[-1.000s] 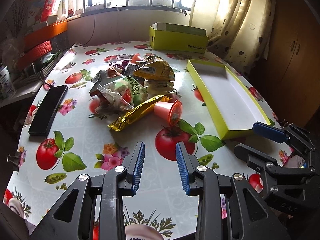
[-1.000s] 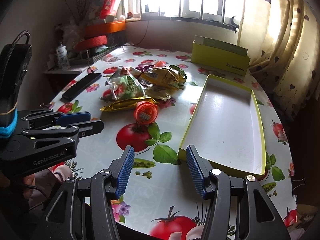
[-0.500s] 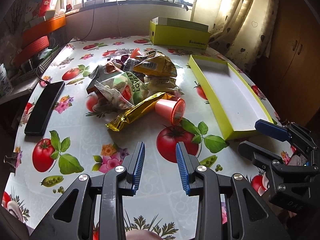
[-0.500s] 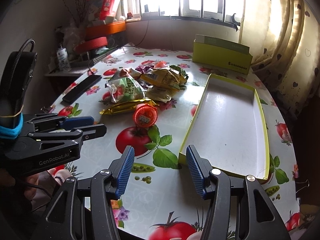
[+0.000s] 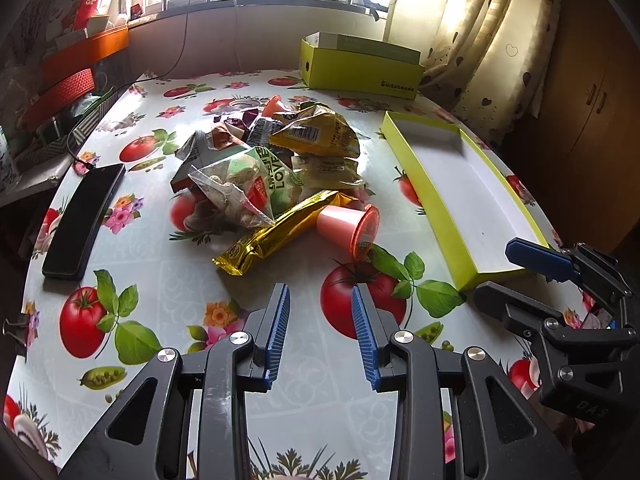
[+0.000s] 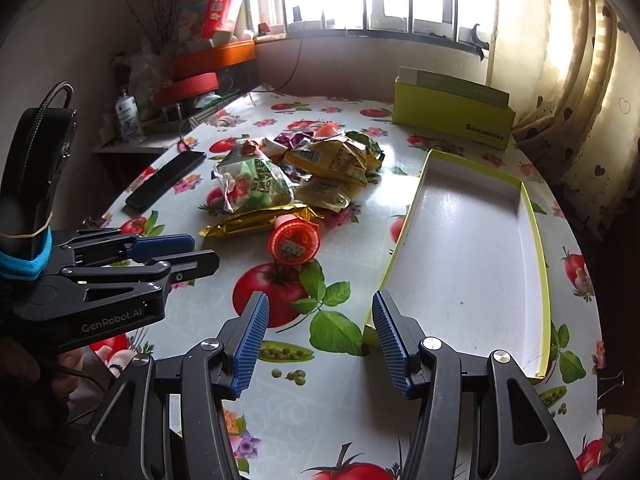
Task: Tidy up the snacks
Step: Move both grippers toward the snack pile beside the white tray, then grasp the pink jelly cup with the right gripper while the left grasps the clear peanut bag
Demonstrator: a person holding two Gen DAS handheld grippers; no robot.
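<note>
A heap of snack packets (image 5: 276,160) lies mid-table: a green and clear bag (image 5: 248,188), a yellow bag (image 5: 316,134), a gold bar wrapper (image 5: 280,232) and a pink jelly cup (image 5: 348,226) on its side. The heap (image 6: 304,172) and cup (image 6: 294,240) also show in the right wrist view. An empty yellow-rimmed white tray (image 5: 424,196) (image 6: 536,240) lies to the right. My left gripper (image 5: 320,316) is open and empty, just short of the gold wrapper. My right gripper (image 6: 316,328) is open and empty, at the tray's near corner.
A black phone (image 5: 84,220) lies at the table's left edge. A yellow-green box (image 5: 360,66) stands at the back by the curtain. Clutter and an orange container (image 6: 216,56) sit on a shelf at the left. The flowered tablecloth (image 5: 160,280) covers the table.
Both grippers have moved forward a little toward the snack heap and tray. Their jaws stay open. Nothing on the table has moved.
</note>
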